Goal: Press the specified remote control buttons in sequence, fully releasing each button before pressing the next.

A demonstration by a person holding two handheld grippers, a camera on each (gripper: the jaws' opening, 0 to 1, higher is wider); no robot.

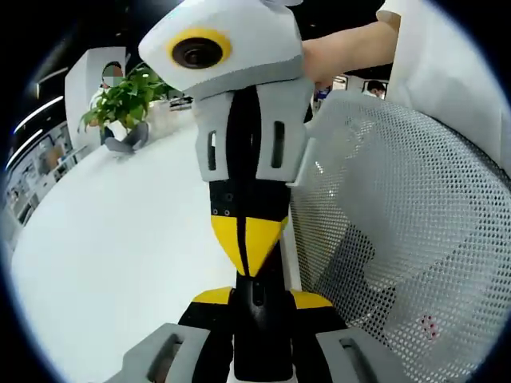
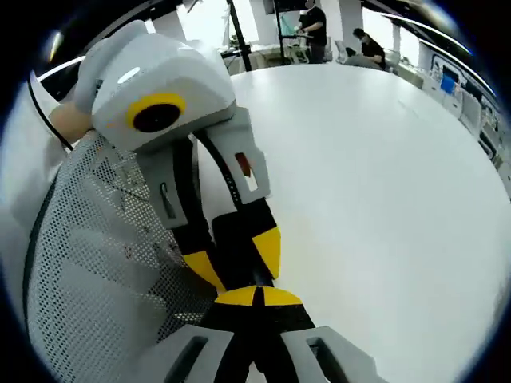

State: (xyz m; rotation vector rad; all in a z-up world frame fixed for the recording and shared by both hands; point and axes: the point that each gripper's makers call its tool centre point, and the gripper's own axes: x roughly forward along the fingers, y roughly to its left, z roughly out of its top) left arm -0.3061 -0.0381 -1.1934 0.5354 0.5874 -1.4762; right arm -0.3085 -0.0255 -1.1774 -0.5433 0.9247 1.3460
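Claws are seen tip to tip in the left gripper view. The left claw [image 1: 259, 297] rises from the bottom with its yellow-tipped jaws set narrowly apart, and the right claw [image 1: 246, 243] comes down from the top, its yellow tips drawn together into a single point that reaches the gap between them. Whether the two claws touch cannot be told. A hand [image 1: 343, 52] is seen behind the right claw, beside a white sleeve [image 1: 447, 64]. A bare white counter [image 1: 120, 239] is spread out to the left. A potted plant [image 1: 124, 100] is set near its far edge, with shelving [image 1: 32, 167] in the room beyond. A white mesh chair back [image 1: 399, 223] is pressed close on the right, just beside the claws. Open room is left only on the counter side.

In the right gripper view, the right claw [image 2: 258, 297] is shown at the bottom with its yellow tips closed on each other and nothing held between them. The left claw [image 2: 234, 257] is angled in from the upper left, its two yellow tips parted by a narrow black gap just above the right claw's tips. A hand [image 2: 68, 120] is glimpsed behind it. The mesh chair back [image 2: 96, 263] is crowded in on the left. The counter [image 2: 383, 199] runs wide and white to the right, as far as a curved far edge. Seated people [image 2: 367, 48] are seen at desks beyond that edge.

The remote control's place cannot be told.
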